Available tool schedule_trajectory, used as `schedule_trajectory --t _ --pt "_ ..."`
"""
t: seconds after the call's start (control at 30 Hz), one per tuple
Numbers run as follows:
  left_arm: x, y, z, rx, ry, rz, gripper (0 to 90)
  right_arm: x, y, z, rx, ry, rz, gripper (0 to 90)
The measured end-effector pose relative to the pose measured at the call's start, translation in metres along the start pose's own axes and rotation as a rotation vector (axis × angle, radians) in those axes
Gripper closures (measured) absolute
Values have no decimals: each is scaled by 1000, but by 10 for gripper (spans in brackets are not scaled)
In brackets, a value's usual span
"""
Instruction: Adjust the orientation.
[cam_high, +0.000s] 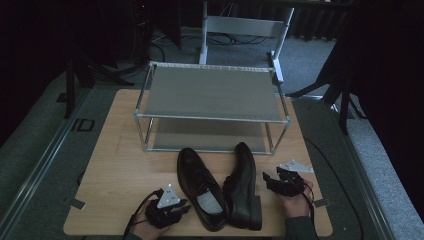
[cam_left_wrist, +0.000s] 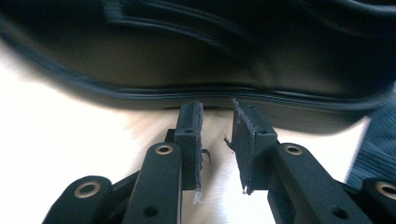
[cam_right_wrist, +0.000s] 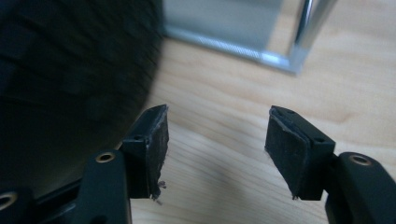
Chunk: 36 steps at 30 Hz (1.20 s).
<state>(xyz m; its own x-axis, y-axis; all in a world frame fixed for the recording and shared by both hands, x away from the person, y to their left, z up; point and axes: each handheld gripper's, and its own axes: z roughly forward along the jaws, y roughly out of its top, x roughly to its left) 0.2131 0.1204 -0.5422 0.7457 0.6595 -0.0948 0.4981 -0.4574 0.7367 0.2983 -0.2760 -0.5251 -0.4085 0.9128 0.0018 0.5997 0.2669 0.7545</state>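
Two black shoes (cam_high: 220, 187) lie at lower centre on the table (cam_high: 120, 170), before the empty rack (cam_high: 210, 107). Left gripper (cam_high: 172, 207), fingers narrowly parted, empty, faces the left shoe's side; right gripper (cam_high: 280, 182), fingers wide, empty, sits beside the right shoe. Likely pre-grasp stage: next, close on a shoe's collar and lift it to a shelf.

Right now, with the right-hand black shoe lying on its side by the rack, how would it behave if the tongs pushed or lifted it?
The right shoe lies on its side, sole toward the right tongs, so a push would probably slide it, not tip it. Its glossy upper looks slippery; the stiff-looking heel seems the safer grip. It touches the upright left shoe, so pushing may shift both.
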Motion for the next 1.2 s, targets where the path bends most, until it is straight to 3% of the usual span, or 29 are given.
schedule_trajectory --t 0.1,0.2,0.5,0.6,0.77,0.87,1.0,1.2 --pt "13 -2 -4 -9 60 -49 717 11 7 -16 -48 24 -37 393" --pt "19 -3 -6 -13 80 -77 714 24 15 -29 -87 65 -66 393" --pt "15 -2 -3 0 92 -55 702 44 24 -50 -171 144 -81 384" --pt "16 -2 -1 3 95 -59 702 49 25 -50 -159 179 -99 393" --pt "15 -2 -1 8 98 -55 702 53 21 -40 -94 158 -121 428" --pt "14 -2 0 10 98 -51 702 53 21 -40 -95 171 -113 454" --pt "13 -2 0 16 99 -47 700 50 22 -42 -84 183 -124 522" --pt "14 -2 1 17 103 -50 699 37 18 -49 -85 156 -94 519"
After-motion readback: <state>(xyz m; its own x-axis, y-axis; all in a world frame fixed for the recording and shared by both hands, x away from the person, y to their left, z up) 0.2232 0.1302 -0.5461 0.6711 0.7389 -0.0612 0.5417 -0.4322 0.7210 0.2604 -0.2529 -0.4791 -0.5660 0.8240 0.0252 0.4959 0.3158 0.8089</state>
